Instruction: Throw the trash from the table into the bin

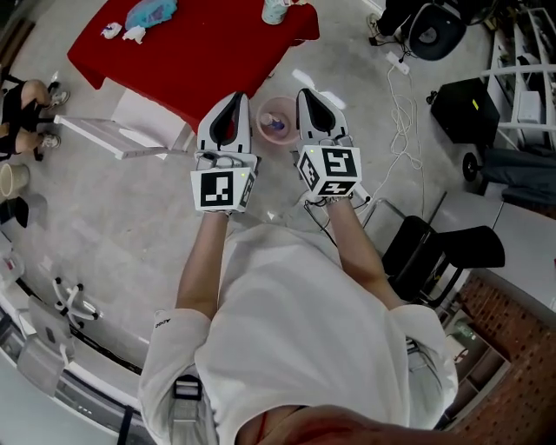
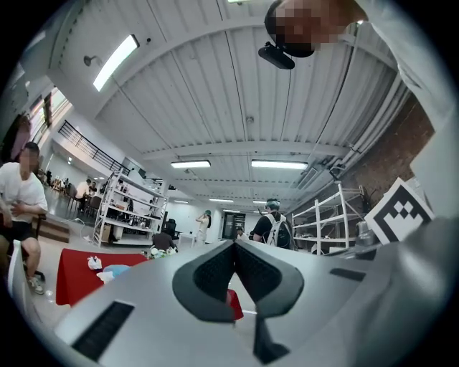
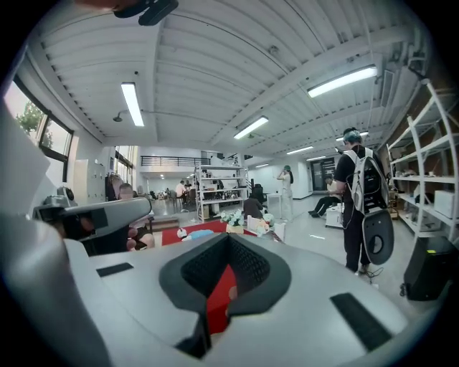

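In the head view a red table (image 1: 208,43) stands ahead with the trash on it: two white crumpled scraps (image 1: 122,32), a blue wad (image 1: 149,13) and a cup (image 1: 275,10). On the floor just short of the table sits a small pinkish round bin (image 1: 276,119) with something bluish inside. The bin lies between my left gripper (image 1: 233,97) and my right gripper (image 1: 306,92), both held side by side above the floor. Each is shut and holds nothing. The left gripper view shows its jaws (image 2: 234,247) meeting, with the red table (image 2: 72,276) to their left. In the right gripper view (image 3: 228,240) the table (image 3: 208,228) lies straight ahead.
A white folded frame (image 1: 122,135) lies left of the bin and a black chair (image 1: 434,248) stands at my right. Cables (image 1: 401,113) and a black case (image 1: 465,109) are on the floor to the right. A seated person (image 1: 26,104) is at far left, and a person with a backpack (image 3: 358,193) stands at right.
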`<state>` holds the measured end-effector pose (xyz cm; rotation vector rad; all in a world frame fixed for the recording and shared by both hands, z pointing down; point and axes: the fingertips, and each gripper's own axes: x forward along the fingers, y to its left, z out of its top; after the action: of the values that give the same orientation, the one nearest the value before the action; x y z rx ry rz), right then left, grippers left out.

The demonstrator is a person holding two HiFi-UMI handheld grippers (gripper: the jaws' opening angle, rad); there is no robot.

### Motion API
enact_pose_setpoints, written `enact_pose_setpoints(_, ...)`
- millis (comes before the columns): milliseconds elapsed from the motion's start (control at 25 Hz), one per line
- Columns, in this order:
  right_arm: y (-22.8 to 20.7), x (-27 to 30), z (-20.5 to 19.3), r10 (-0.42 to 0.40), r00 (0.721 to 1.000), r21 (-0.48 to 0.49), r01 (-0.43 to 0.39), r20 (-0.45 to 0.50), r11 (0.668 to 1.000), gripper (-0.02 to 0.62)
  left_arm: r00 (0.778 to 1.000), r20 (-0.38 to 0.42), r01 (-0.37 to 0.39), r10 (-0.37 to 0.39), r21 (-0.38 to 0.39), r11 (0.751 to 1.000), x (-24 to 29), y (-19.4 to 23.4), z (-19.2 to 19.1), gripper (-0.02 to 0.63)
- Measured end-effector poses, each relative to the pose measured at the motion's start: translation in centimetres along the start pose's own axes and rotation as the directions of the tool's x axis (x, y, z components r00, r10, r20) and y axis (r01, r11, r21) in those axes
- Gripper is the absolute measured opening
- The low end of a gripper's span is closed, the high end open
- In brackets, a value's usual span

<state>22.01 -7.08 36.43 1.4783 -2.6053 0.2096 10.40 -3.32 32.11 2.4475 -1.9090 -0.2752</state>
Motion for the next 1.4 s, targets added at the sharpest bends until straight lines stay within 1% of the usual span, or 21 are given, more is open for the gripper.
enact_pose_setpoints(280,7.8,4.0,2.2,0.114,0.993,-0.011,-0.114,0.021,0.993,0.009,0.992,0.036,-0.12,0.119,0.022,0.993,-3.4,7.6,3.3,0.005)
enact_pose_setpoints(440,13.0,6.2,3.1,0.151,0.988,-0.012,-0.151,0.022,0.988,0.009,0.985,0.042,-0.169,0.168,0.03,0.985,-5.9,12.9,5.1,0.005)
enact_pose_setpoints(560,17.2,7.4,3.2,0.164,0.986,-0.008,-0.163,0.025,0.987,0.009,0.982,0.044,-0.186,0.184,0.041,0.982,-8.2,16.8,6.2,0.005)
enact_pose_setpoints(760,24.1,9.1,3.2,0.173,0.984,0.014,-0.173,0.036,0.985,0.009,0.983,0.042,-0.184,0.181,0.066,0.981,-12.1,22.1,7.7,0.005)
enact_pose_setpoints(960,30.5,10.2,3.7,0.214,0.976,0.003,-0.214,0.04,0.977,0.009,0.975,0.049,-0.221,0.219,0.057,0.974,-15.4,27.1,9.1,0.005)
enact_pose_setpoints(1120,33.5,11.0,3.8,0.244,0.97,-0.031,-0.243,0.02,0.97,0.009,0.968,0.069,-0.245,0.242,0.042,0.969,-17.1,29.4,10.1,0.005)
enact_pose_setpoints(1400,36.3,13.0,4.2,0.262,0.965,-0.045,-0.262,0.008,0.964,0.009,0.963,0.067,-0.264,0.261,0.042,0.963,-18.7,31.9,10.4,0.005)
